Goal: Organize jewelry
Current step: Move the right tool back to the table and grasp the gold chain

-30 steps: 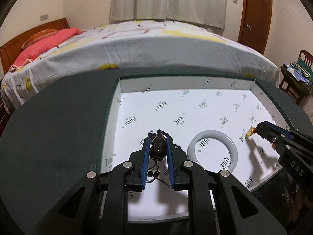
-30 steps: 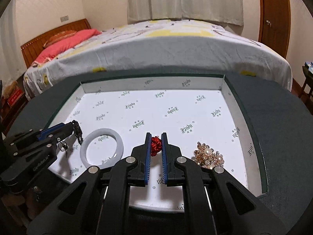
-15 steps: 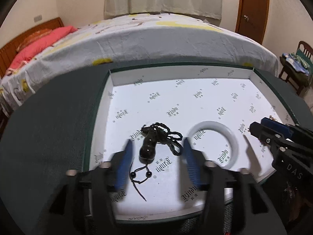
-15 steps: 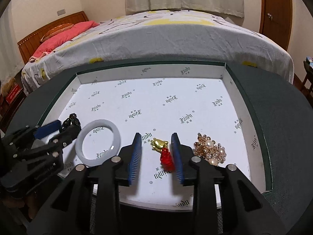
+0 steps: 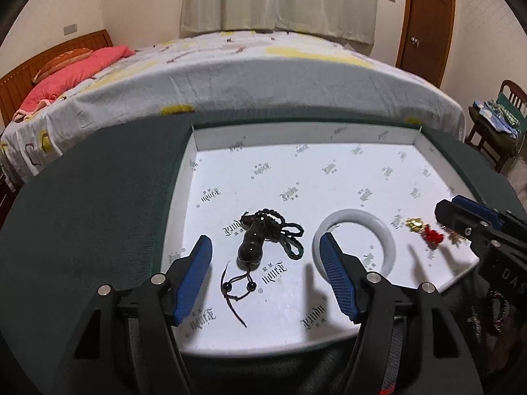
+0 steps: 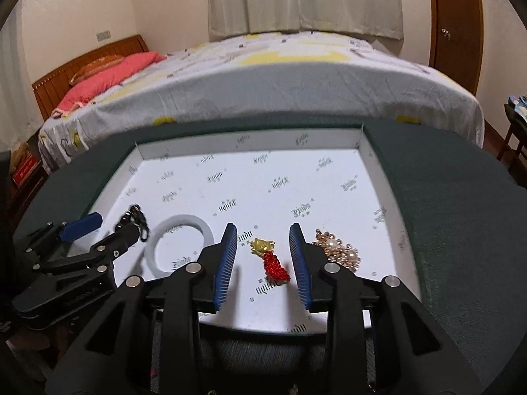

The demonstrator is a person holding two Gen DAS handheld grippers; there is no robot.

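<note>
A shallow white tray (image 5: 296, 135) (image 6: 250, 141) lies on a dark green table. In it lie a dark gourd pendant on a black cord (image 5: 251, 247), a white bangle (image 5: 378, 227) (image 6: 179, 227), a gold charm with a red knot (image 6: 270, 256) (image 5: 426, 232) and a pearl brooch (image 6: 341, 253). My left gripper (image 5: 265, 247) is open, its fingers either side of the pendant, just behind it. My right gripper (image 6: 263, 232) is open around the gold and red charm, which lies loose on the tray.
The dark green tabletop (image 5: 98, 197) (image 6: 444, 197) surrounds the tray. A bed with a white and yellow sheet (image 5: 263, 75) stands close behind. A chair with clothes (image 5: 497, 112) is at the right, a wooden door (image 5: 425, 16) behind it.
Both grippers have opened and drawn back. The pendant and the gold and red charm, held a second ago, now lie loose on the tray.
</note>
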